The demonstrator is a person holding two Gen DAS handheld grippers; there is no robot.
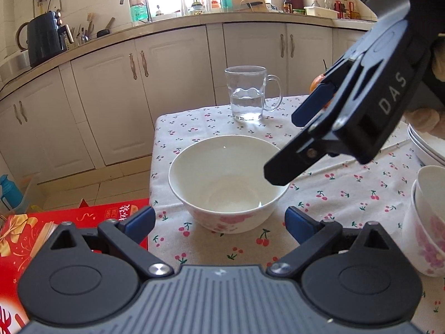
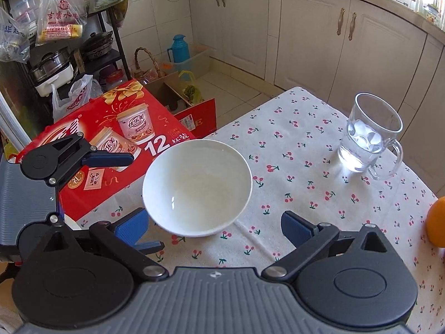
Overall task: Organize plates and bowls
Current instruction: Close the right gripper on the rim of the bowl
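Observation:
A white bowl (image 1: pixel 228 181) with pink flowers on its outside stands empty on the cherry-print tablecloth (image 1: pixel 333 194). My left gripper (image 1: pixel 219 222) is open, and the bowl's near side sits just ahead of its blue pads (image 1: pixel 140 221). My right gripper (image 1: pixel 286 147) comes in from the upper right, open, with one finger over the bowl's right rim. In the right wrist view the same bowl (image 2: pixel 197 186) lies just ahead of my open right gripper (image 2: pixel 215 225), and my left gripper (image 2: pixel 144 201) straddles its left side. Stacked bowls (image 1: pixel 428 222) and stacked plates (image 1: pixel 425 144) sit at the right edge.
A glass mug (image 1: pixel 247 94) holding water stands at the table's far side, with an orange (image 2: pixel 436 222) to its right. A red gift box (image 2: pixel 111 139) lies off the table's left edge. Kitchen cabinets (image 1: pixel 172 83) stand beyond, and a shelf with pots (image 2: pixel 55 64) stands left.

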